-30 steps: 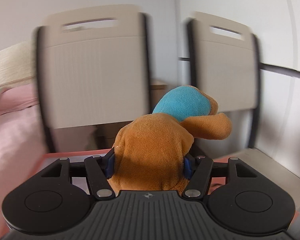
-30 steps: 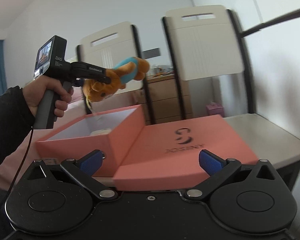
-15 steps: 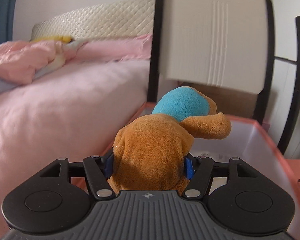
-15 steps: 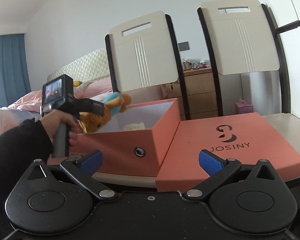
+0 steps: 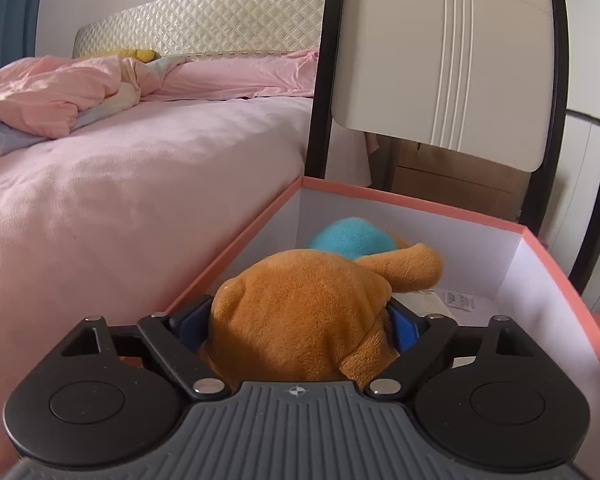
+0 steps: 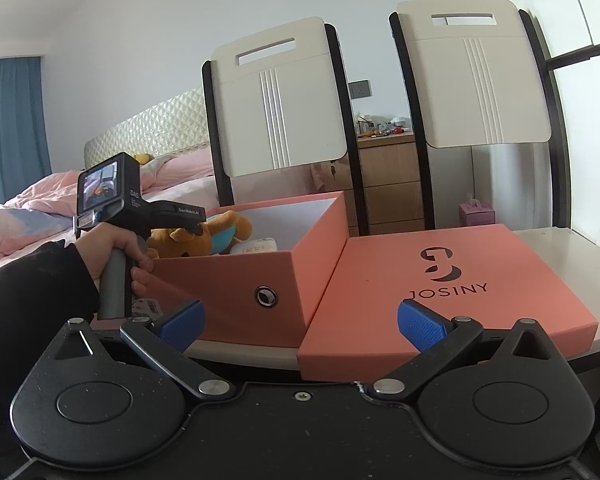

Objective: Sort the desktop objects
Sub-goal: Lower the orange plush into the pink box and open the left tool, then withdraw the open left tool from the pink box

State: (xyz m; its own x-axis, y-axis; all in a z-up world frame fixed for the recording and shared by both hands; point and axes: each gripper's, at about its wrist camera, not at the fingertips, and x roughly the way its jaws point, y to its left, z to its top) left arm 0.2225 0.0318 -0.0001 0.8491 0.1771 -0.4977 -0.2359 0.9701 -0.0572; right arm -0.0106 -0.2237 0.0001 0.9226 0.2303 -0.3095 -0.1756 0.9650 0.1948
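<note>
Our left tongs [image 5: 298, 322] are clenched on the plush dog [image 5: 304, 320], their blue pads [image 5: 405, 326] pressed into its brown body, and the toy sits inside the open coral box [image 5: 556, 272] near its left wall. Our right tongs [image 6: 300, 322] stand released with nothing between their pads, near the tabletop [image 6: 560, 240] edge. From the left wrist we see down into the box: white inner walls, the toy's teal patch against the far corner and a white printed packet [image 5: 456, 302] on the floor beyond it. Only the right wrist view shows the outside: the left tongs [image 6: 198, 228] in our hand [image 6: 116, 252], the box lid [image 6: 452, 280] marked JOSINY lying just right of the box [image 6: 228, 288], and two chairs [image 6: 280, 96] behind.
</note>
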